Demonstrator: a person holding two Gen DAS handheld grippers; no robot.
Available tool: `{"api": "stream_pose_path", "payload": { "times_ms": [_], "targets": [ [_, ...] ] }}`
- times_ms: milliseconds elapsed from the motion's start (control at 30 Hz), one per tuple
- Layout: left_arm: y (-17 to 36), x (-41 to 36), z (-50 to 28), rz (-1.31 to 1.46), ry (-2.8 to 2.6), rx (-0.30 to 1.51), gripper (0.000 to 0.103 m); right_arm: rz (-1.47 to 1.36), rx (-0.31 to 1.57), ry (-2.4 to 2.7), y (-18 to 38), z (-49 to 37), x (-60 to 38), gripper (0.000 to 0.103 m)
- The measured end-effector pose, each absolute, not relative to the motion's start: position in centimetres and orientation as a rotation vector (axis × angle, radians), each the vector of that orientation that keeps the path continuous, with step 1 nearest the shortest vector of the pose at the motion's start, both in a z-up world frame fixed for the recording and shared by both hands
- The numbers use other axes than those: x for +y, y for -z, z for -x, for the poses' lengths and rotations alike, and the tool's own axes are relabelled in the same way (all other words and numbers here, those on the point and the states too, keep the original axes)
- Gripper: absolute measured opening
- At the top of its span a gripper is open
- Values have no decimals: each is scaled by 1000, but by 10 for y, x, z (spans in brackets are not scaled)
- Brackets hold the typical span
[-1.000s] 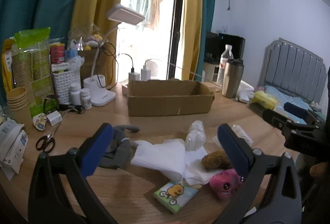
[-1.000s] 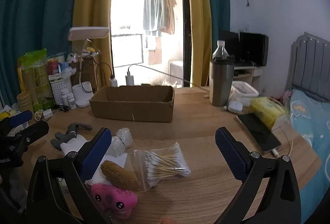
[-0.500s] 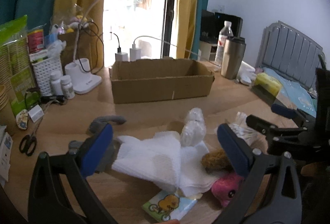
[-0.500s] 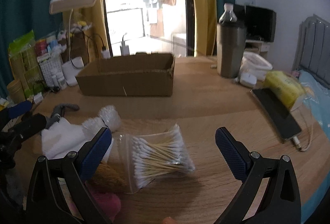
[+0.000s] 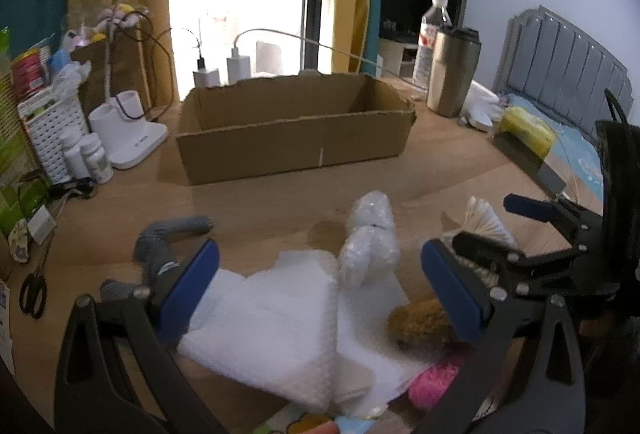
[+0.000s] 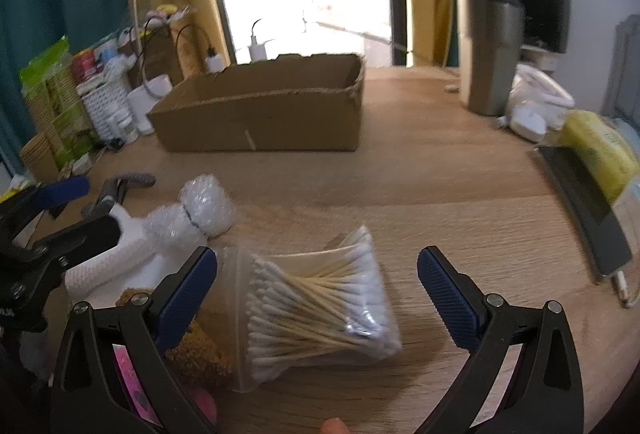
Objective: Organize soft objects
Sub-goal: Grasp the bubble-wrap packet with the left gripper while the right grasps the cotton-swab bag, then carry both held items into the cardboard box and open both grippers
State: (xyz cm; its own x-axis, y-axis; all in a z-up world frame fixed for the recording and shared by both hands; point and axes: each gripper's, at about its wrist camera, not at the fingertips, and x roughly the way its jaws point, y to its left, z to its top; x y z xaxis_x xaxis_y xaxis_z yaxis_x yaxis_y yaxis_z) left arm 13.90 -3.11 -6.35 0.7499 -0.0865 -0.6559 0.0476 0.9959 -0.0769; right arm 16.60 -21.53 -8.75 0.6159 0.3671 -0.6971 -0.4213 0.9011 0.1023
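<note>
A wooden tabletop (image 6: 420, 186) fills both views, with yellow and teal curtains around a bright doorway behind it. At the left edge of the left wrist view stand a white basket (image 5: 52, 130) and a desk lamp base (image 5: 132, 138). At upper centre sits an open cardboard box (image 5: 292, 138). Low in that view the left gripper (image 5: 320, 278) is spread wide, holding nothing, above a folded white foam sheet (image 5: 272, 322). A grey plush toy (image 5: 164, 242) lies just left of the sheet, a bubble-wrap bundle (image 5: 372, 234) at its upper right, and a brown fuzzy object (image 5: 420, 322), possibly a toy, further right. In the right wrist view the right gripper (image 6: 318, 274) is also released wide, straddling a clear bag of cotton swabs (image 6: 316, 306). A steel tumbler (image 6: 490, 50) stands at upper right.
</note>
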Motion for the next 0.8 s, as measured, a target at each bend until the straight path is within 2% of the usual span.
{"api": "stream_pose_path", "payload": {
  "times_ms": [100, 233, 300, 333, 400, 500, 633, 800],
  "targets": [
    [64, -37, -148, 40, 91, 738, 102, 90, 806, -484, 89, -169, -214, 99],
    [66, -49, -161, 10, 121, 774, 101, 107, 849, -504, 96, -174, -213, 87],
    [69, -55, -167, -6, 128, 798, 94, 113, 876, -514, 99, -177, -213, 82],
    [71, -58, -171, -9, 136, 815, 85, 112, 879, -519, 99, -178, -214, 81],
    [74, -61, -178, -8, 149, 843, 82, 120, 880, -521, 100, -177, -212, 75],
    [77, -64, -183, -7, 157, 864, 76, 116, 886, -530, 101, -178, -215, 73],
    [85, -67, -192, 1, 176, 915, 54, 112, 882, -531, 100, -180, -220, 72],
    [89, -71, -194, 1, 189, 943, 40, 101, 868, -514, 97, -181, -228, 68]
  ]
}}
